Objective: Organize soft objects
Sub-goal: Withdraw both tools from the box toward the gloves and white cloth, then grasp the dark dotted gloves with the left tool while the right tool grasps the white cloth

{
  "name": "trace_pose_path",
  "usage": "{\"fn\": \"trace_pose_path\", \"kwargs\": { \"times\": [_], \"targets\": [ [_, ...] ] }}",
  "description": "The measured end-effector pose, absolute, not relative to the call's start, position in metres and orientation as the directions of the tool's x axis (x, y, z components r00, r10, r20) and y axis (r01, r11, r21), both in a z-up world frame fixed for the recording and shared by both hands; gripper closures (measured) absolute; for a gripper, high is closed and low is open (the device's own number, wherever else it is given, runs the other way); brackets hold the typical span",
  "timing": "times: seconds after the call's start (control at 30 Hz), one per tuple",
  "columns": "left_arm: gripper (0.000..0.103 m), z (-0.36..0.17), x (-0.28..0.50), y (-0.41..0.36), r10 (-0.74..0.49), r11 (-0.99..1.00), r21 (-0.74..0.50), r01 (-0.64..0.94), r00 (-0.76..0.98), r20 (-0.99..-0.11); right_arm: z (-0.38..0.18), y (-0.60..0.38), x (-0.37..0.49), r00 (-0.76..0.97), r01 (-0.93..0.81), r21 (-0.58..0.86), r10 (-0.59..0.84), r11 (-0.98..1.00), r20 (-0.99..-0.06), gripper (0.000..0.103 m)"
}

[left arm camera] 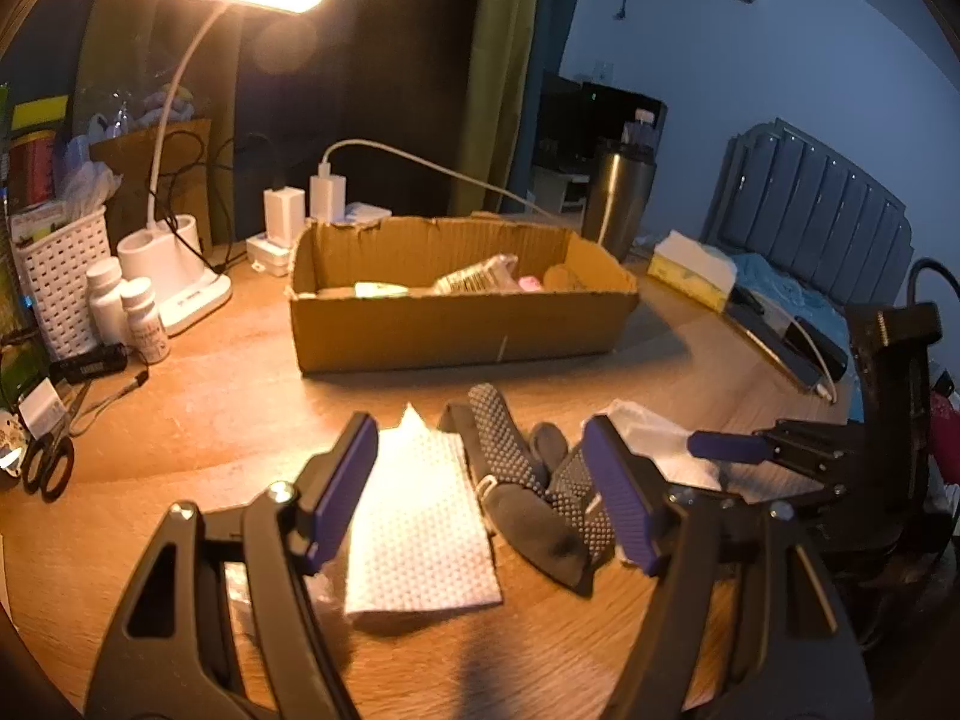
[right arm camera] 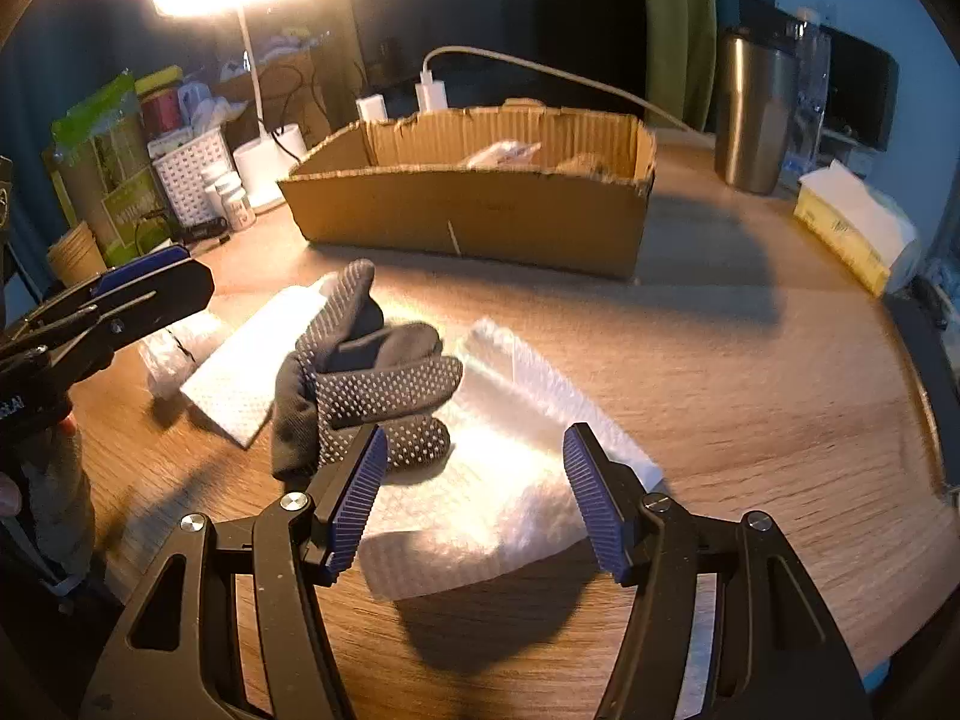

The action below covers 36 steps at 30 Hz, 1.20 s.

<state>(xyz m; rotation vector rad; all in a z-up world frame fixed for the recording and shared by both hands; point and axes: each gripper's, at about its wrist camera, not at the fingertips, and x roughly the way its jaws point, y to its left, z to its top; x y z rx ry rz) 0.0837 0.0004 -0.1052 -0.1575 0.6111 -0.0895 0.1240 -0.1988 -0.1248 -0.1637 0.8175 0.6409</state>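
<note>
Both sets of fingers spread wide over the lamp-lit wooden table [right arm camera: 750, 372], cardboard box [left arm camera: 456, 324] behind.

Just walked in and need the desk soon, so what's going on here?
A person is sorting soft items on the wooden table with a handheld tool in each hand. Both the left tool and right tool are open and hold nothing. The dotted black glove lies between two white cloths, none yet picked up. The cardboard box behind already has a few items in it.
</note>
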Motion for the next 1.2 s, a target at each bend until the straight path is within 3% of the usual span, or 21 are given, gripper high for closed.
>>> {"fn": "trace_pose_path", "kwargs": {
  "times": [0.5, 0.83, 0.93, 1.2],
  "targets": [
    [0.031, -0.122, 0.111, -0.039, -0.132, 0.991, -0.095, 0.092, 0.747, -0.652, -0.14, -0.21, 0.129, 0.513, -0.619, 0.056, 0.457, 0.783, -0.726, 0.039],
    [0.031, -0.142, 0.137, -0.067, -0.07, 0.995, -0.005, 0.098, 0.676, -0.733, -0.138, -0.252, 0.15, 0.565, -0.533, 0.075, 0.421, 0.843, -0.71, 0.038],
    [0.031, -0.147, 0.141, -0.064, -0.056, 0.997, -0.008, 0.075, 0.659, -0.75, -0.134, -0.259, 0.152, 0.593, -0.508, 0.074, 0.411, 0.858, -0.693, 0.028],
    [0.031, -0.157, 0.15, -0.07, -0.042, 0.996, 0.014, 0.085, 0.621, -0.783, -0.144, -0.241, 0.155, 0.595, -0.543, -0.047, 0.344, 0.838, -0.726, 0.022]
  ]
}}
